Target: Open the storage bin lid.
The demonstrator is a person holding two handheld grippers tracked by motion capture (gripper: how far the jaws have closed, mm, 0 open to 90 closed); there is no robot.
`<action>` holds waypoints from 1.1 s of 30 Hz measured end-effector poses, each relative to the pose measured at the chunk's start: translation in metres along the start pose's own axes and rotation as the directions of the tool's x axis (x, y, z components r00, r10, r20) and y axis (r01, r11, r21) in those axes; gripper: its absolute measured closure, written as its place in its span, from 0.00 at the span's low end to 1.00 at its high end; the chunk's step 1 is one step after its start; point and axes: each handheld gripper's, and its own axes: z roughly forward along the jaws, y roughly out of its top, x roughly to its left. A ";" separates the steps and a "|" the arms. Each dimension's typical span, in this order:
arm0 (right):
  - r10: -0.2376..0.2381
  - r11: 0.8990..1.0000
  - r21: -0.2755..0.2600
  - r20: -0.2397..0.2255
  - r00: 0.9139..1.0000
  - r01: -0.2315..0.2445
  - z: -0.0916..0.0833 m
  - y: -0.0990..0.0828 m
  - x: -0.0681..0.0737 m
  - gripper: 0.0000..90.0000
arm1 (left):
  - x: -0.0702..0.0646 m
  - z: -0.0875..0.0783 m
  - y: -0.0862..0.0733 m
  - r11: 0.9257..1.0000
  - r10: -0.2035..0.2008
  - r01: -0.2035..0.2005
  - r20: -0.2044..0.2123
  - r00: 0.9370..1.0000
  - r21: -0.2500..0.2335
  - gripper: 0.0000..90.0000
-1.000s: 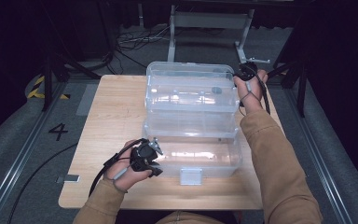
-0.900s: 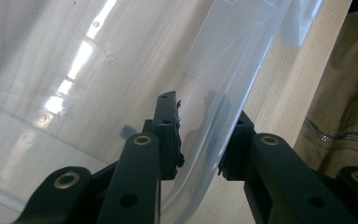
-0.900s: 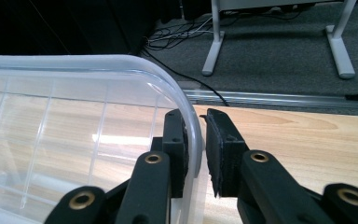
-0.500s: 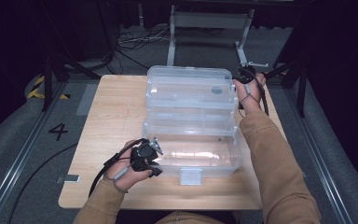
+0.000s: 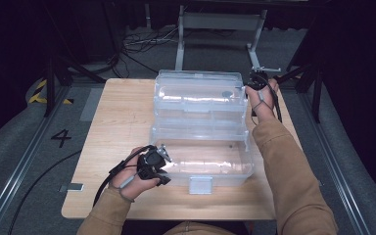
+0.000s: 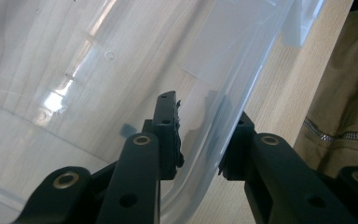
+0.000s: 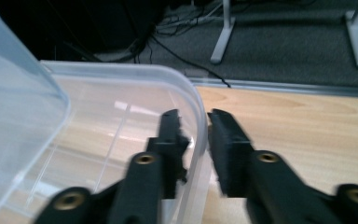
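Left gripper (image 5: 160, 165) pinches the near-left wall of the clear plastic storage box (image 5: 203, 161) at the wooden table's (image 5: 117, 122) near edge; right gripper (image 5: 255, 81), jaws just opening, straddles the open lid's (image 5: 198, 93) far-right rim: better to release gently, steadying the base

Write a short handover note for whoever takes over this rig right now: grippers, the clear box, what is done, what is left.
Left gripper: jaws straddle the near wall of the clear plastic box; contact unclear.
Right gripper: jaws have just been opening, with the rim of the lid between them, apparently let go.
Box sits open mid-table, lid lying back behind it.
Done: box opened.
Left: probably withdraw both grippers.
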 end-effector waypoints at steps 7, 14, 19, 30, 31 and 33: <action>-0.015 1.000 -0.013 0.000 1.000 0.015 -0.014 0.005 -0.007 0.60 | 0.000 0.000 0.002 1.000 -0.008 0.008 -0.003 1.000 0.018 0.81; -0.036 0.999 -0.016 -0.045 0.998 0.035 -0.041 0.005 -0.010 0.53 | 0.007 -0.002 0.005 0.998 -0.038 0.035 0.052 0.998 0.048 0.80; -0.063 0.997 -0.056 -0.040 0.997 0.061 -0.066 0.002 -0.011 0.43 | 0.014 -0.004 0.008 0.998 -0.049 0.044 0.114 0.992 0.050 0.71; -0.148 0.986 -0.090 -0.103 0.984 0.139 -0.126 -0.016 -0.003 0.35 | 0.018 -0.037 0.001 0.998 -0.015 0.022 0.132 0.991 -0.051 0.63; -0.153 0.985 -0.093 -0.112 0.982 0.143 -0.131 -0.019 -0.003 0.34 | 0.018 -0.041 0.000 0.998 -0.019 0.027 0.128 0.992 -0.063 0.63; -0.176 0.981 -0.098 -0.124 0.976 0.165 -0.141 -0.025 -0.001 0.28 | 0.020 -0.050 -0.006 0.994 -0.029 0.041 0.125 0.992 -0.097 0.62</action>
